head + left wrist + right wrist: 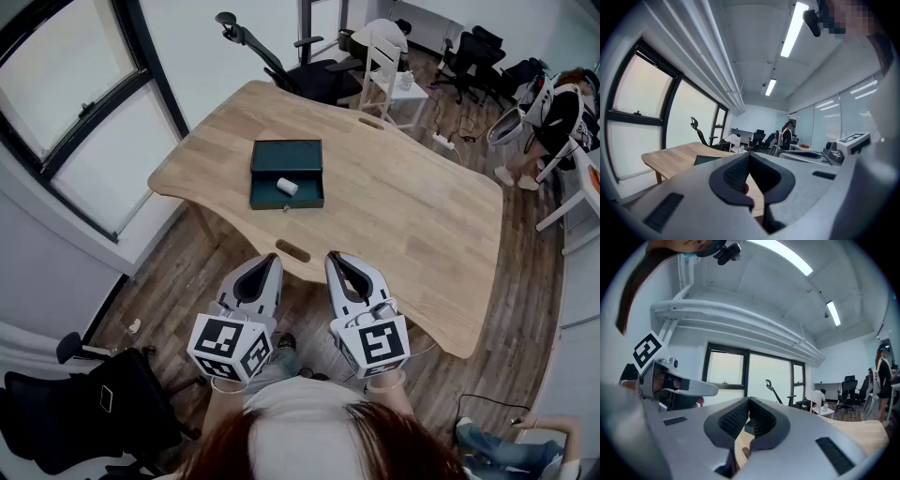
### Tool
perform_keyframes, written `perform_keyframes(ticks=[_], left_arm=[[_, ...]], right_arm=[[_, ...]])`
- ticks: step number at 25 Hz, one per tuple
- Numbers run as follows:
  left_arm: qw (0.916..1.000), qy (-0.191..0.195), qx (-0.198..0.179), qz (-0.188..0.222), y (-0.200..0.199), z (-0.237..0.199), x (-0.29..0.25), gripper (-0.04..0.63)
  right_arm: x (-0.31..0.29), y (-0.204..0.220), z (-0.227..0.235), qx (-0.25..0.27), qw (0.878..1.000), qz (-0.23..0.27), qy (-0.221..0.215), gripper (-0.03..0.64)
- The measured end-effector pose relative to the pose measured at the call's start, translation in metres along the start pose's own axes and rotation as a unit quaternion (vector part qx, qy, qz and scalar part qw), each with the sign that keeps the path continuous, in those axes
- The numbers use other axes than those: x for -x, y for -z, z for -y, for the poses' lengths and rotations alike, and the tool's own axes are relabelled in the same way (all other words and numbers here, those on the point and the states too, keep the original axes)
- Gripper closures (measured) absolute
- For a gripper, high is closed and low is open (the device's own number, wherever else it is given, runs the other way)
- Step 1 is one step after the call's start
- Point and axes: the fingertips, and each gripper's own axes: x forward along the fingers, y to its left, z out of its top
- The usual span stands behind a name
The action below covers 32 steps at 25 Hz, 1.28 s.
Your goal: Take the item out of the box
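Both tongs are clenched, tips together, and they grip no object. At the left, the left tongs point(272, 259) hover at the near edge of the wooden table point(403, 216), with the marker cube toward the person. In the left gripper view the left tongs point(749, 155) show their two dark pads meeting at the tip.

From this tip the dark green box point(286, 152) lies at about 12 o'clock, well apart, further in on the table top. The front part of the box is open upward. The item point(288, 187), a small white cylinder, lies on its side inside it, near the middle. In the left gripper view the box point(708, 160) appears as a dark flat shape at about 10 o'clock from the tip.

A slot point(292, 251) in the table lies between the two tips.

At the right, the right tongs point(334, 257) hover beside the left ones, close but apart. In the right gripper view the right tongs point(749, 401) also have their pads together. From the right tip the item is at about 11 o'clock, well apart. Neither of the tongs touches the box or the item.
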Motion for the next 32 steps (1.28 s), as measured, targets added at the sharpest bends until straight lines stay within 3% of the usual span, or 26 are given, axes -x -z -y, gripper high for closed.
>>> perform_keyframes(ticks=[4,11,24,32], left_arm=[[1.0,0.008,-0.002,-0.002,-0.003,-0.013,-0.01,0.588],[0.9997,0.025,0.001,-0.003,-0.009,-0.039,-0.026,0.588],[0.997,0.077,0.0,0.001,-0.025,-0.087,-0.054,0.588],[0.9962,0.086,0.008,-0.006,-0.025,-0.098,-0.06,0.588]], right_arm=[[-0.013,0.002,0.005,-0.022,1.0,0.001,0.011,0.594],[-0.041,0.002,-0.006,-0.042,0.999,-0.003,-0.013,0.593],[-0.098,-0.008,-0.019,-0.035,0.999,0.004,0.002,0.592],[-0.11,-0.006,-0.016,-0.043,0.999,-0.006,0.012,0.592]])
